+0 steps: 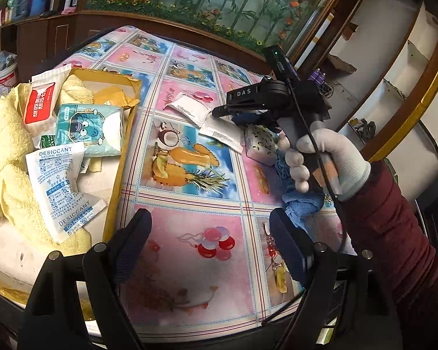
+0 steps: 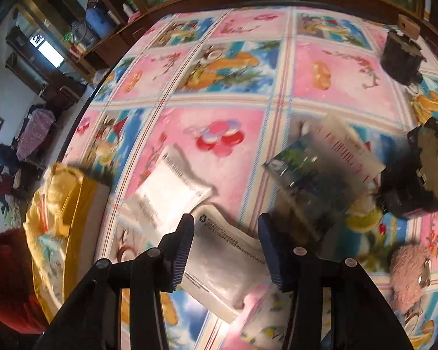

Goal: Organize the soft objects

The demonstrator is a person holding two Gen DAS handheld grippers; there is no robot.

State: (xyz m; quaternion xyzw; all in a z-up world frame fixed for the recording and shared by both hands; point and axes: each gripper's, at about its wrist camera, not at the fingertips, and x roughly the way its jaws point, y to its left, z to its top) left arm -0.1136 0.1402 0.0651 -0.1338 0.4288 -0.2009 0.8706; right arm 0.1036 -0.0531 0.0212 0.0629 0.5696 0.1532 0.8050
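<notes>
**White packet framed by the right claw**

The right claw [image 2: 225,248] is seen spread wide, nothing pinched, with a flat white packet [image 2: 222,265] lying on the desk [image 2: 239,70] between its fingers. The left claw [image 1: 210,248] is likewise spread and empty, held over bare patterned cloth at about 6 o'clock in its own view.

The packet is judged light, limp and slightly pillowy, with a smooth wrapper that may slide on the glossy cloth. A pinch across its short width, near the middle, is thought safest; a grip on a sealed corner could let it droop or slip.

A second white packet [image 2: 172,186] lies just beside it, toward 10 o'clock, and their edges appear to touch or overlap, so both could be dragged together. A blurred printed pack [image 2: 312,175] lies at 2 o'clock, and a pink fluffy thing [image 2: 408,280] at 4 o'clock, apart from the target. A floral tissue pack [image 2: 265,318] sits close at 5 o'clock.

The cardboard box [image 1: 122,157], at 9 o'clock in the left view, already holds a yellow towel [image 1: 8,151], desiccant sachets [image 1: 55,180] and a blue tissue pack [image 1: 87,128]. Its near wall must be cleared on delivery.
</notes>
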